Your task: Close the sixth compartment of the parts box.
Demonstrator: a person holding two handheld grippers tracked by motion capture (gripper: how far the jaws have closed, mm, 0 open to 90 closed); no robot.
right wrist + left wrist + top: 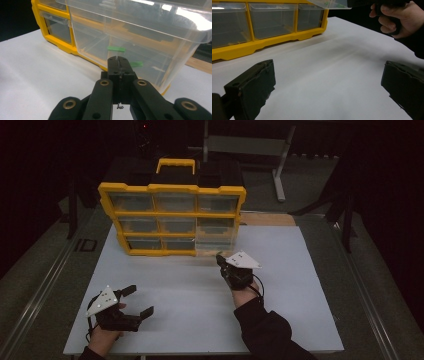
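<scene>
A yellow organiser cabinet (170, 214) with several clear drawers stands upright at the back of the white table (200, 310). Its lower right clear drawer (216, 242) sticks out towards me. My right gripper (220, 259) is shut on the front wall of that drawer (140, 32); the jaws meet at the right gripper's (117, 59) tips. Two small green pieces (116, 49) show through the clear plastic. My left gripper (141, 300) rests low near the table's front left, jaws wide open with nothing between them; bare table lies between the left gripper's (328, 77) jaws.
The table's front edge runs just below both hands. A strip of wood (267, 219) lies behind the table at the right. Metal stand legs (280, 170) rise in the dark background. Bare white surface stretches between the two grippers.
</scene>
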